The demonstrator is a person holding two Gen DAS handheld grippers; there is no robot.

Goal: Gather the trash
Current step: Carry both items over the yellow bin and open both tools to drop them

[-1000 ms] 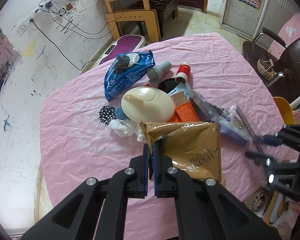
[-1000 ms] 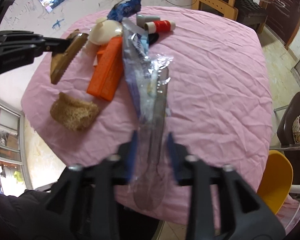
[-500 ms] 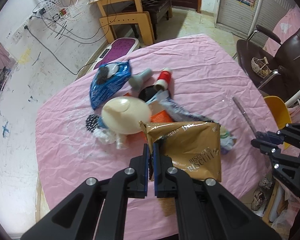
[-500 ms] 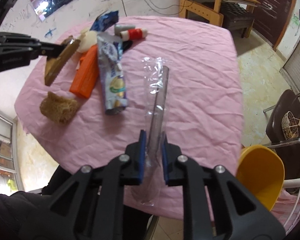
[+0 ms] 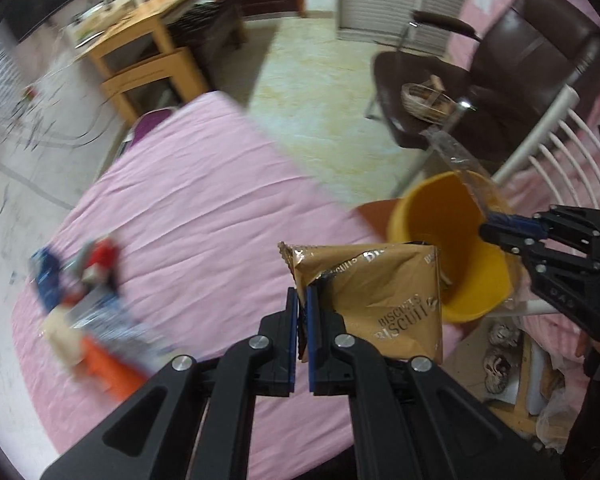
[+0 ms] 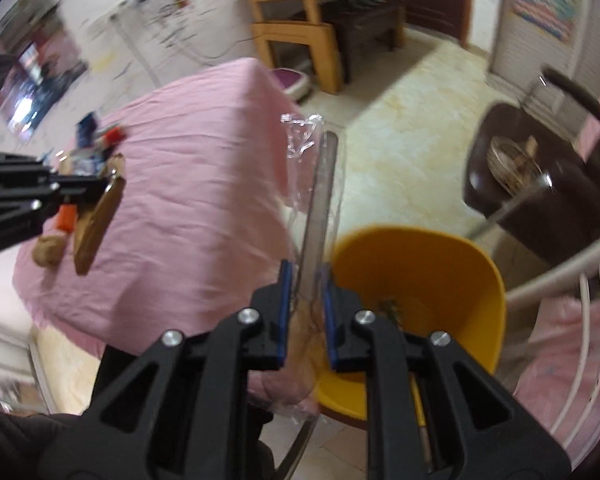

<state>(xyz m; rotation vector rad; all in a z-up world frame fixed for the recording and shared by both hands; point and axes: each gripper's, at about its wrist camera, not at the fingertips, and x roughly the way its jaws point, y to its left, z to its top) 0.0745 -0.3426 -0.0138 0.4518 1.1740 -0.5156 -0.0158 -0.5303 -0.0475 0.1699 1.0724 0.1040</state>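
Observation:
My left gripper (image 5: 302, 300) is shut on a corner of a gold biscuit bag (image 5: 384, 300), which hangs over the pink table's (image 5: 188, 208) right edge next to the yellow bin (image 5: 432, 216). My right gripper (image 6: 306, 280) is shut on a long clear plastic wrapper (image 6: 320, 184) with a grey strip inside, held by the near rim of the yellow bin (image 6: 440, 272). The left wrist view shows the right gripper (image 5: 496, 224) over the bin's rim with the wrapper (image 5: 456, 156) sticking up. In the right wrist view the left gripper (image 6: 96, 188) and biscuit bag (image 6: 100, 224) are at the left.
A blurred pile of trash (image 5: 84, 292) lies at the table's far left. A brown chair (image 5: 500, 80) with a small basket (image 5: 428, 100) stands beyond the bin. A white railing (image 6: 580, 320) runs along the right. A wooden desk (image 5: 148, 40) stands at the back.
Both grippers swung from over the pile toward the yellow bin. The right gripper shut on the clear wrapper and lifted it off the table. The biscuit bag stayed in the left gripper.

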